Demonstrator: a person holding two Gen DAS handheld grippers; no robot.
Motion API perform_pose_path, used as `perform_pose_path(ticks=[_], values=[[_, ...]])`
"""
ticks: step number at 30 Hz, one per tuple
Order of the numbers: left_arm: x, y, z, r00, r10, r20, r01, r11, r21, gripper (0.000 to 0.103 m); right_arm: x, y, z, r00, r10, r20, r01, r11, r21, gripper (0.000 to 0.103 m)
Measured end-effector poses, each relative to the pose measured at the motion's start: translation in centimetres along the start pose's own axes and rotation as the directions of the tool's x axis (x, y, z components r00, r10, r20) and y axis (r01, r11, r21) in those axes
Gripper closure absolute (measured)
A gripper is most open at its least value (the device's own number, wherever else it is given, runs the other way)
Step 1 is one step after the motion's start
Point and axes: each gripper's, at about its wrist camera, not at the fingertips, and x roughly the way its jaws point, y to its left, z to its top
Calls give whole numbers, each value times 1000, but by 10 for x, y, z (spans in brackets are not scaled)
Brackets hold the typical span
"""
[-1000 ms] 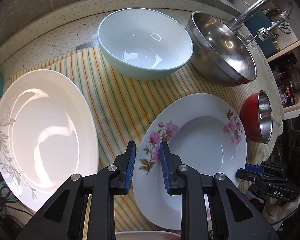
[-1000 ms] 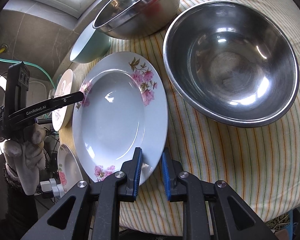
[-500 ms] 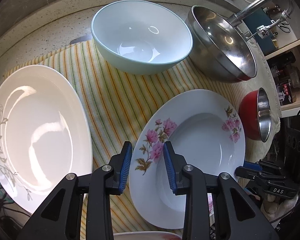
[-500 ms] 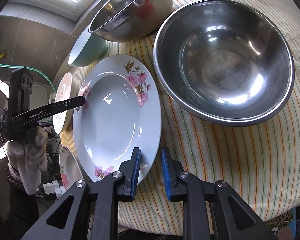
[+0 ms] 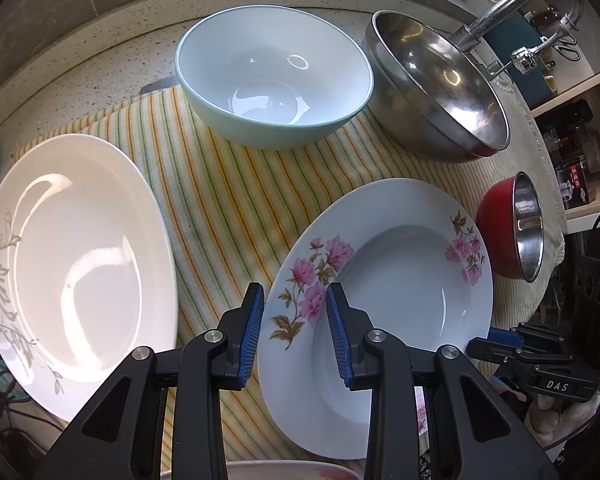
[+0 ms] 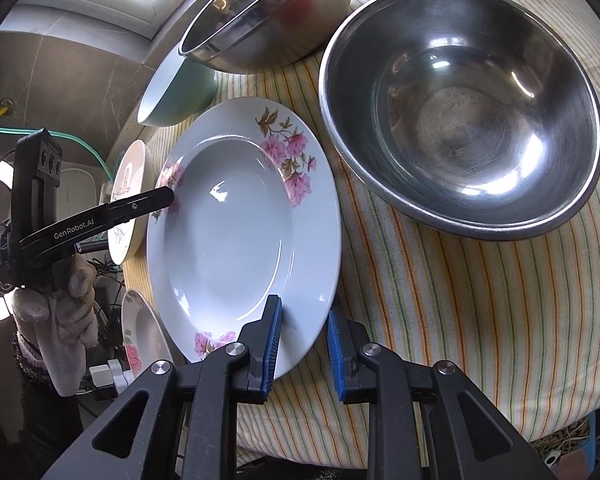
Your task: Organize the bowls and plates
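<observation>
On the striped cloth (image 5: 228, 200) lies the floral plate (image 5: 400, 272), both grippers straddling its rim unclenched: left gripper (image 5: 295, 328) one side, right gripper (image 6: 302, 344) opposite. Beyond the plate stand a blue bowl (image 5: 276, 76) and steel bowl (image 6: 460, 128); beside it, a white plate (image 5: 72, 268).

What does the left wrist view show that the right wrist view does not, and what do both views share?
Only the left wrist view shows the faucet, the small red bowl and the inside of the light green bowl.

Only the right wrist view shows the large empty steel bowl and the gloved hand holding the left gripper.

Both show the pink-flowered plate on the striped cloth, with open blue-padded jaws straddling its rim on opposite sides, plus the white plate.
</observation>
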Motion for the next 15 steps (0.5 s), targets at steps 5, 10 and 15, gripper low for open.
perform_pose_path(ticks=[5, 10, 15], values=[[-1, -8, -3, 1000, -4, 2, 4, 1000, 10, 73, -2, -3, 0, 1000, -4, -10, 4, 1000, 15, 82], [0, -12, -7, 1000, -11, -6, 11, 1000, 3, 73, -7, -5, -1, 1000, -9, -7, 9, 1000, 16, 82], [0, -22, -15, 1000, -6, -9, 6, 1000, 15, 73, -10, -7, -7, 1000, -18, -13, 18, 1000, 12, 82]])
